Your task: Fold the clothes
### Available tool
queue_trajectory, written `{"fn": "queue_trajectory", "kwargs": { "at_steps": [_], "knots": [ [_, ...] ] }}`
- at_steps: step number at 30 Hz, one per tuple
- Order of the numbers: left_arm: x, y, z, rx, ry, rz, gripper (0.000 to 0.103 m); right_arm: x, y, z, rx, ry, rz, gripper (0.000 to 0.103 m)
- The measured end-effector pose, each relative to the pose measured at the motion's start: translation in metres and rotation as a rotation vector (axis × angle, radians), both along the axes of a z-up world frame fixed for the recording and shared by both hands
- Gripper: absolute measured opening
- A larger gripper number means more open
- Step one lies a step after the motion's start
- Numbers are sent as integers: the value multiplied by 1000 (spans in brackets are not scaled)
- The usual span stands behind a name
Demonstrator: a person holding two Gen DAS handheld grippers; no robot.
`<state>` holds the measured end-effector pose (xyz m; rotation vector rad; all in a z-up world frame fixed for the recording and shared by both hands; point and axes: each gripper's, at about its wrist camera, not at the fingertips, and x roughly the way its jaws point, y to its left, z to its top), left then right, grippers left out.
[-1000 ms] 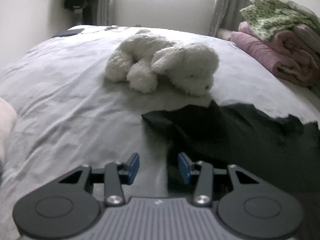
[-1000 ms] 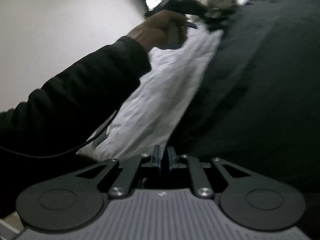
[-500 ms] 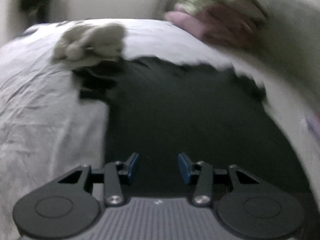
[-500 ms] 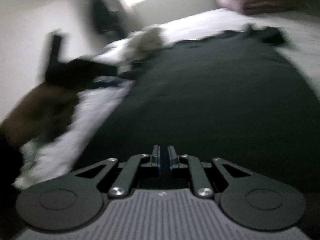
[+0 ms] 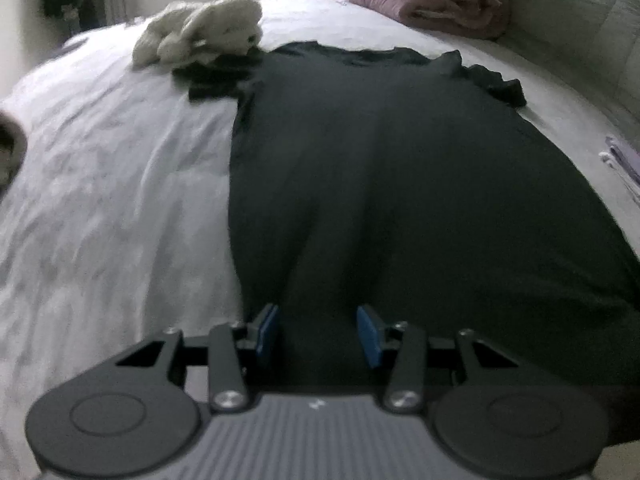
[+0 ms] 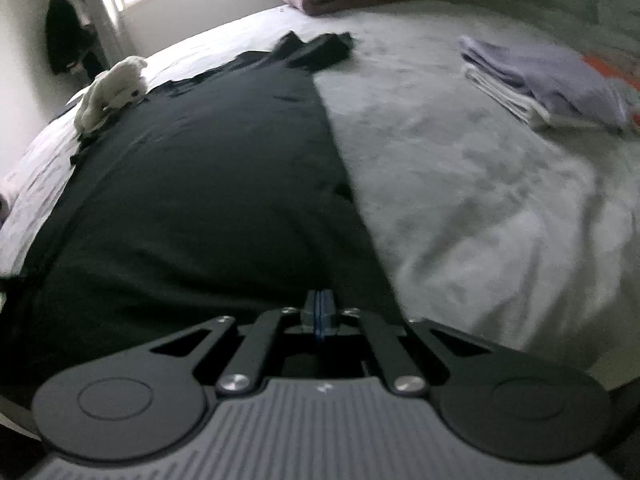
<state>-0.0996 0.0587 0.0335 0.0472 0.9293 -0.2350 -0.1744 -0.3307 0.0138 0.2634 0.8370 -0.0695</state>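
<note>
A black T-shirt [image 5: 400, 168] lies spread flat on the white bed sheet [image 5: 100, 200], collar and sleeves at the far end. My left gripper [image 5: 318, 334] hovers over the shirt's near left part, its blue pads [image 5: 267, 328] well apart, dark cloth below them and nothing pinched. In the right wrist view the same T-shirt [image 6: 200, 168] fills the left half. My right gripper [image 6: 319, 314] sits at the shirt's near right edge with its pads pressed together. I cannot tell whether any cloth is caught between them.
A white plush toy [image 5: 204, 28] lies against the shirt's far left sleeve. Folded pink blankets [image 5: 432, 0] are stacked at the head of the bed. A pile of folded lavender and white clothes [image 6: 540, 80] sits right of the shirt. Dark garments [image 6: 66, 40] hang by the window.
Both views have swung onto the shirt lengthwise. The left gripper moved right, from bare sheet to the shirt. The arm has left the right wrist view, and the right pads have closed their small gap.
</note>
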Motion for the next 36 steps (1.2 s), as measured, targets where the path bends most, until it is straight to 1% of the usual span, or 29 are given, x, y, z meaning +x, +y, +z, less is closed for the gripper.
{"fn": "queue_trajectory", "kwargs": {
  "at_steps": [3,6,8,9,10,12,15,17,19,21,23,27,29,30,33,36],
  "knots": [
    [-13,6,4,15,28,-19,45,-5,-3,4,-35,16,-18,0],
    [-21,15,5,12,57,-28,45,-10,-6,10,-79,27,-45,0],
    [-26,18,5,14,63,-31,45,-8,-8,10,-75,26,-57,0],
    [-28,18,5,15,64,-35,45,-7,-9,10,-63,21,-59,4],
    [-30,19,5,15,66,-38,45,-7,-9,10,-52,16,-57,10],
    [-30,20,9,2,66,-35,45,-7,-5,11,-56,0,-47,13],
    [-27,22,17,-40,54,-13,45,-6,8,16,-86,-42,-14,13],
    [-25,18,16,-57,50,4,45,-4,18,20,-75,-67,14,16],
    [-24,13,16,-74,46,21,45,-2,34,21,-61,-84,60,32],
    [-25,6,11,-100,56,27,44,0,52,18,-38,-96,118,33],
    [-28,-3,6,-98,54,27,44,2,68,13,4,-89,179,33],
    [-34,-1,2,-64,40,34,40,7,85,5,-60,-62,236,33],
    [-36,2,1,-50,37,41,34,8,75,0,-64,-46,214,33],
    [-36,6,2,-51,41,49,33,8,68,-1,-57,-42,198,33],
    [-35,17,4,-60,55,76,25,8,48,-1,-69,-27,135,32],
    [-35,23,10,-65,45,109,24,8,35,2,-108,-12,70,32]
  ]
}}
